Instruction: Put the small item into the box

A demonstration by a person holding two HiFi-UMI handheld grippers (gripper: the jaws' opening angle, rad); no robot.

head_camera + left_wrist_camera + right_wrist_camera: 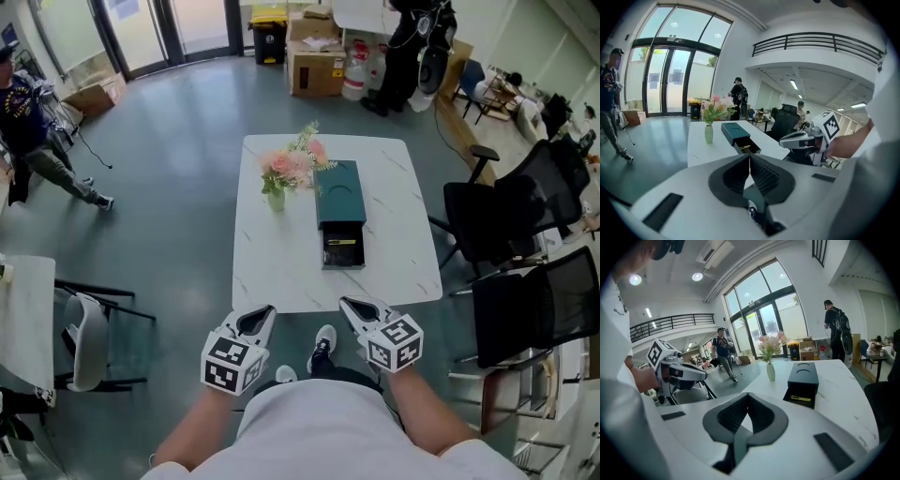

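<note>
— Desk [281, 272] first: what sort of surface is it?
— A rectangular top with rounded corners, white and smooth, crossed by faint grey veins like marble.
— And the box?
— The box [339, 192] is a long, dark green, matt block lying about the middle of the desk, its length running away from the person. A shallow round outline is pressed into its lid. At the near end its drawer [342, 251] stands open, black inside.
— Where is the small item?
— The small item [341, 242] is a thin yellow strip lying crosswise in the open drawer. I cannot tell what it is made of.
— Anything else beside the box?
— A small pale vase [276, 200] with a narrow neck stands near the box's left side, holding soft pink flowers [292, 164] and wispy greenery.
— How do the grippers stand?
— The left gripper [255, 321] and the right gripper [361, 312] are both off the desk's near edge, close to the person's body and well apart from the box. Each has a smooth white shell and a cube with black-and-white square markers. In the left gripper view the black ribbed pads [764, 176] are pressed together at the tips with nothing between them. The right gripper view shows its dark pads [764, 418] closed tip to tip in the same way, and empty.
</note>
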